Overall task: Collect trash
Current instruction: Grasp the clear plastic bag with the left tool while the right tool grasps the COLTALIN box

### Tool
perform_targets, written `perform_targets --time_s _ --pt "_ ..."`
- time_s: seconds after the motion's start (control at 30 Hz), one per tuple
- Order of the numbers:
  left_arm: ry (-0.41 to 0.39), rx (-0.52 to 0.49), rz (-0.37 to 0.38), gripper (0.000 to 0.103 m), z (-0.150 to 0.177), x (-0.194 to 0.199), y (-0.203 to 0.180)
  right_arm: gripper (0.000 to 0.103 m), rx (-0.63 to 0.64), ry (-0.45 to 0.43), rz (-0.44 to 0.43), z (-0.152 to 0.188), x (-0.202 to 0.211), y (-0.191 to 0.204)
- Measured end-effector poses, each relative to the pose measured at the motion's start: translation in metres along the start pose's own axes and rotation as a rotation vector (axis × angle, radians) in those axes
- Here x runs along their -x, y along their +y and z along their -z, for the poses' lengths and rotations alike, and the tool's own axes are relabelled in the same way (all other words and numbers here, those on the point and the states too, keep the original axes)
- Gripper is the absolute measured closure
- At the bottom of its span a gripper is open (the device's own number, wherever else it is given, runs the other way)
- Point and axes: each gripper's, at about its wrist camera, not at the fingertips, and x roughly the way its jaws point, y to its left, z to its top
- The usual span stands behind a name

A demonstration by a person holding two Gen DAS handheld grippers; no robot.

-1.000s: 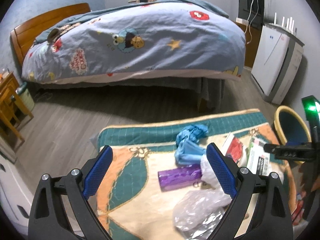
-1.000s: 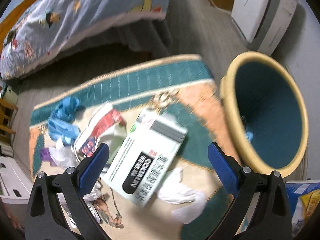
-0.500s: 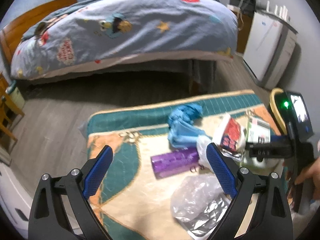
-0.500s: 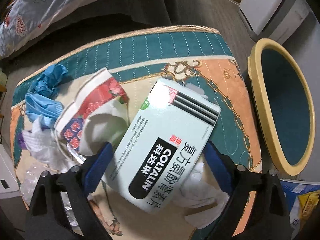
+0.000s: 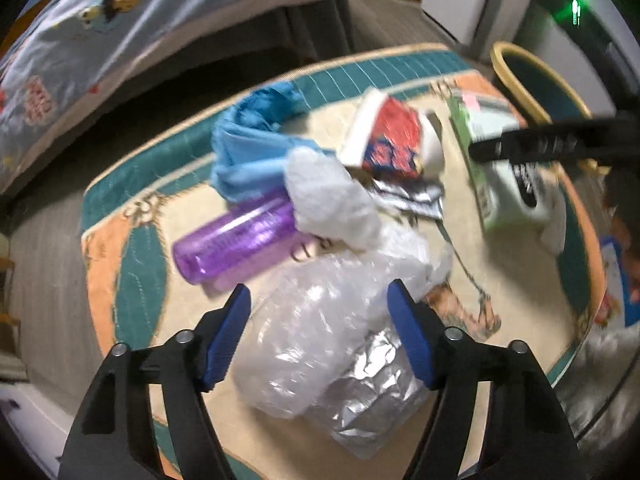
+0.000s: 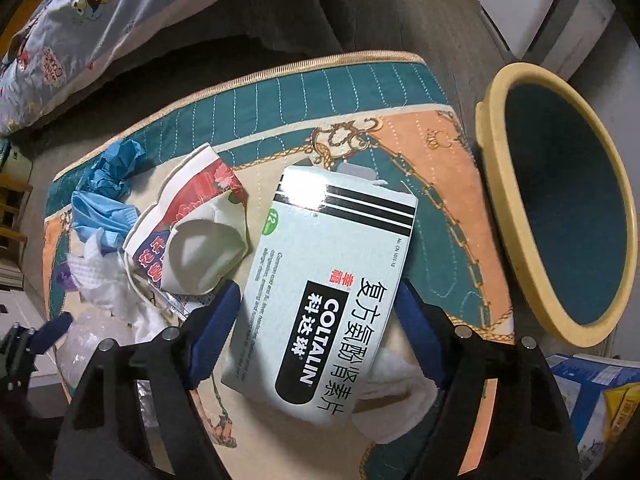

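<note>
Trash lies heaped on a quilted bench [image 6: 400, 92] at the foot of a bed [image 6: 80, 20], with a yellow-rimmed bin [image 6: 496, 184] standing at the right edge of the right wrist frame, apparently empty. Both tools are at the pick-up step. In the lower centre of that frame the right gripper [image 6: 316, 320] is closing its fingers around a white medicine box [image 6: 328, 280]; the blue pads sit at the box's two long sides, and whether they already press is not clear. Once they bite, a lift and a carry toward the bin at right would seem to follow.

In the lower centre of the left wrist frame, which is blurred, the left gripper [image 5: 320, 324] is closing its fingers around a crumpled clear plastic bag [image 5: 320, 328] without pressing on it.

Only the left view shows the purple bottle [image 5: 236, 240] at centre left, the silver foil wrapper [image 5: 372, 396] under the bag, and white tissue [image 5: 328, 200]. Only the right view shows the bin's interior, the box's lettering and the crushed red-and-white paper cup [image 6: 192, 224] opened toward the camera. Blue crumpled gloves [image 6: 104, 196] appear in both.
</note>
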Motion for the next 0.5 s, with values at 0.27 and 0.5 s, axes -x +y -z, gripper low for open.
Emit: perform_targets --time_s 0.27,0.5 --pt "0.009 -0.014 0.020 0.076 0.000 0.004 -0.009 0.028 -0.023 -0.031 -0.038 0.002 0.017 -0.012" --pt "-0.064 -0.039 0.014 0.086 0.000 0.032 -0.017 0.028 -0.025 -0.070 -0.058 0.014 0.046 -0.020"
